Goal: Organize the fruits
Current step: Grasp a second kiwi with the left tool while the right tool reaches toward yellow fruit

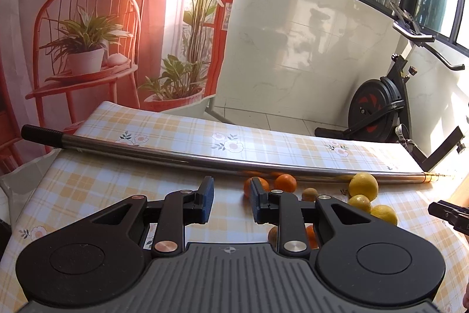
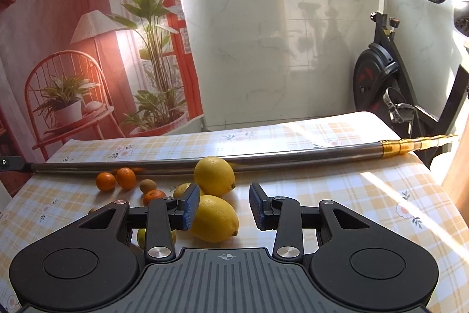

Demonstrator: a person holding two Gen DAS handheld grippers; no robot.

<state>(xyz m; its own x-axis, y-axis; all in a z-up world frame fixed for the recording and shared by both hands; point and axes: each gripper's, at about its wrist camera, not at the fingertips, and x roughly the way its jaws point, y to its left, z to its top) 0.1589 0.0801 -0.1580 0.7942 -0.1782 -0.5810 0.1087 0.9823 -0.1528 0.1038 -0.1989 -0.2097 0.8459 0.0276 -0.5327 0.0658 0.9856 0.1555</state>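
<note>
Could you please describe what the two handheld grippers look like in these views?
The left gripper and right gripper look identical: matte black linkage arms with silver and copper-coloured pivot pins, two round black discs at the base, a grey ribbed centre plate bearing a small crosshair mark, and blue textured pads on the fingers. No cables or sleeves are visible.

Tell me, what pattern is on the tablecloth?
Yellow-and-white plaid with small flowers on the tablecloth, clearest in the right wrist view.
</note>
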